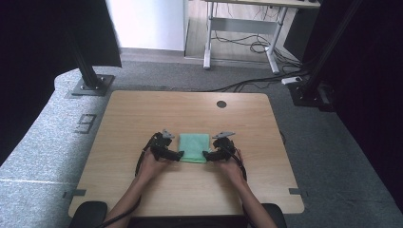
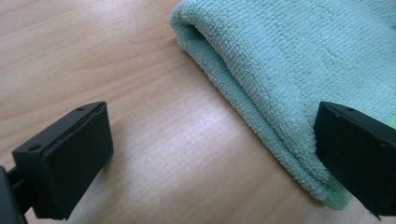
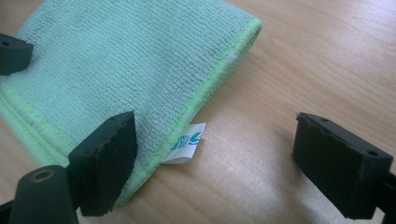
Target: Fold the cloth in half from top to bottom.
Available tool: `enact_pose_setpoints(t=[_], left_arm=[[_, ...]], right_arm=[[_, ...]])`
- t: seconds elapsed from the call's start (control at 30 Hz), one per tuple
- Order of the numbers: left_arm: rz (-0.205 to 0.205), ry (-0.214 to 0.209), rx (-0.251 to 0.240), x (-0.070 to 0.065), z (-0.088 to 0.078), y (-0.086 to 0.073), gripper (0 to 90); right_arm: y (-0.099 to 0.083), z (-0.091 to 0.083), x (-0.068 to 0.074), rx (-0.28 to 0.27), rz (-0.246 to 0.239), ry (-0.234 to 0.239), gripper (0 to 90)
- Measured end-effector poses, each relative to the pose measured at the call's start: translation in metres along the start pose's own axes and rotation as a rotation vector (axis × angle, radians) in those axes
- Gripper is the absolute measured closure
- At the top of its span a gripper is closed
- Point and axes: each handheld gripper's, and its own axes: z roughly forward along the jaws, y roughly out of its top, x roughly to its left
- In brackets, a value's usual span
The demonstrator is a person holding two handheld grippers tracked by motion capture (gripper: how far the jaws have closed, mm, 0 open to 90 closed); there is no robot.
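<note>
Two pairs of fingers stand wide apart and hold nothing. The left gripper (image 1: 179, 155) has one finger (image 2: 358, 156) over the near left corner of the folded green microfibre cloth (image 1: 194, 147) and the other over bare wood; I cannot tell whether it touches the pile. The right gripper (image 1: 206, 154) straddles the cloth's right hemmed edge beside the white label (image 3: 188, 143), pressing on nothing. The cloth lies between them near the middle of the desk (image 1: 142, 114), its long axis running away from the person; both hands are equally near.
</note>
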Motion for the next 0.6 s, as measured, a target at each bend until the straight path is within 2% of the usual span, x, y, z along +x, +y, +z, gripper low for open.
enact_pose_setpoints(t=[0.3, 0.6], left_arm=[[-0.008, 0.007, 0.000, 0.0072, 0.0069, 0.0082, 0.0], [-0.010, -0.005, -0.003, 0.0087, 0.0068, 0.0084, 0.0]], right_arm=[[0.0070, 0.0071, -0.0072, -0.007, 0.015, -0.013, 13.9], [0.0075, 0.0080, -0.0092, -0.014, 0.013, -0.003, 13.6]])
